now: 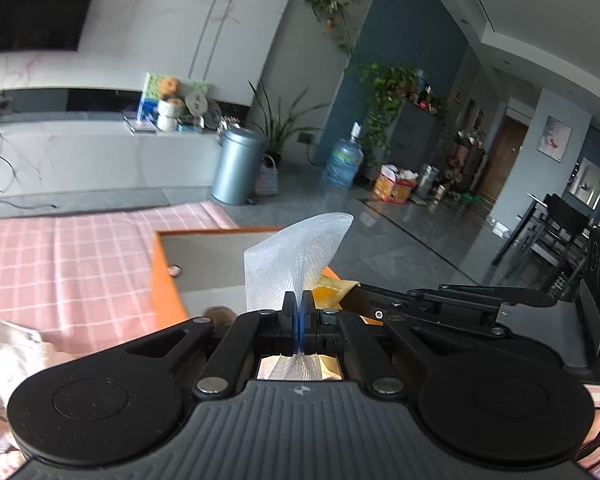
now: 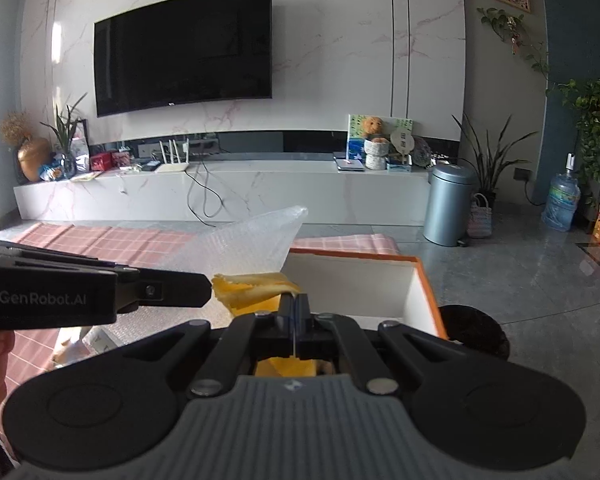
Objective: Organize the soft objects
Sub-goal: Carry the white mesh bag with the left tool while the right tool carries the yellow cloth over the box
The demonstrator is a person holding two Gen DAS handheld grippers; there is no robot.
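Note:
My left gripper (image 1: pixel 299 300) is shut on a clear bubble-wrap sheet (image 1: pixel 296 260) that stands up above its fingers. The sheet also shows in the right wrist view (image 2: pixel 256 244), with the left gripper (image 2: pixel 210 286) coming in from the left. My right gripper (image 2: pixel 295 304) is shut on a yellow soft mailer bag (image 2: pixel 252 286), also seen past the left fingers (image 1: pixel 332 294). Both hold their pieces raised over an orange-rimmed box (image 2: pixel 380 280) with a white inside, seen too in the left wrist view (image 1: pixel 204 256).
The box sits on a pink checked cloth (image 1: pixel 68 264). A beige soft item (image 1: pixel 8 356) lies at the near left. A small brown thing (image 1: pixel 220 314) lies in the box. A grey bin (image 2: pixel 448 208), a water jug (image 2: pixel 562 202) and a dark round object (image 2: pixel 476 330) stand to the right.

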